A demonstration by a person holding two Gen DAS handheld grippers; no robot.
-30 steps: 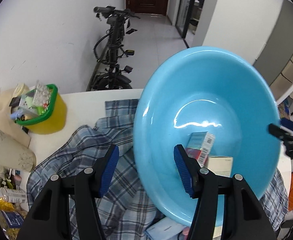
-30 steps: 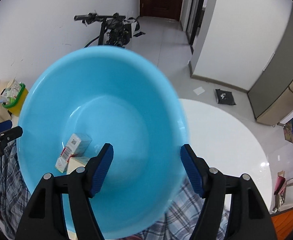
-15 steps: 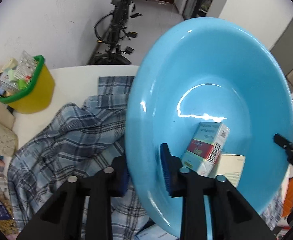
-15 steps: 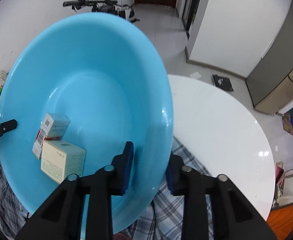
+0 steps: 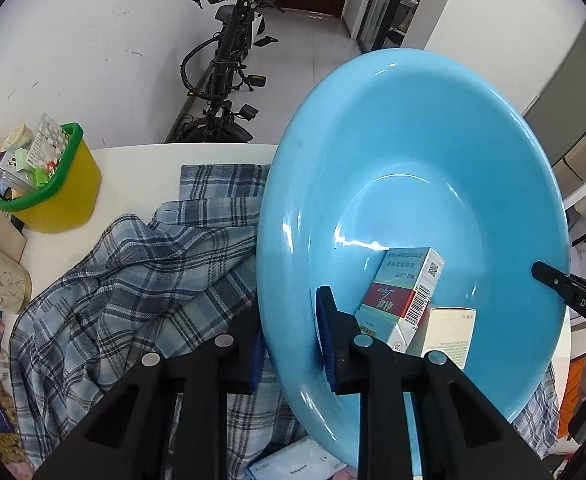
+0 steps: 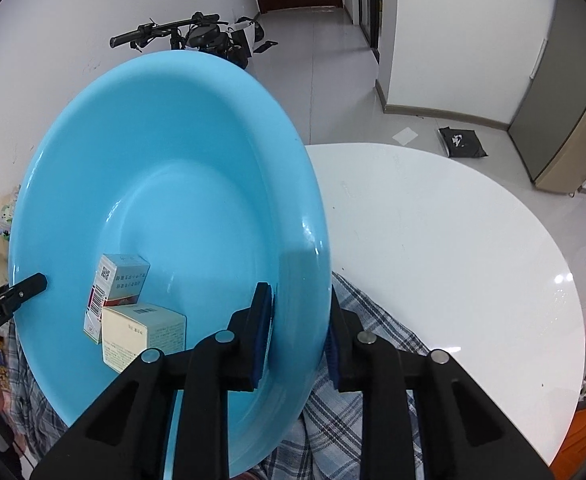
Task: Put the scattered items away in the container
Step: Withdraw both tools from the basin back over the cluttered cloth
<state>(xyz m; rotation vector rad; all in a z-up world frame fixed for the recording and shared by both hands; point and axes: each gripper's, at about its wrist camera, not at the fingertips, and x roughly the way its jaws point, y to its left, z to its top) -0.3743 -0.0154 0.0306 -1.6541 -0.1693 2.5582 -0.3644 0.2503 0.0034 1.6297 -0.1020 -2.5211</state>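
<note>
White round worktop w/ plaid shirt: left hand-held gripper and right hand-held gripper each clamped on opposite rims of tilted blue basin, jaws just closed. Two boxes lie inside, low. Yellow bin beyond; bike by far wall.

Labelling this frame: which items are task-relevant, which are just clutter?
Job:
- blue basin, rim clamped by left gripper and right gripper
- two boxes inside it
- packet lying below the basin

Clutter:
- plaid shirt
- yellow bin
- bicycle
</note>
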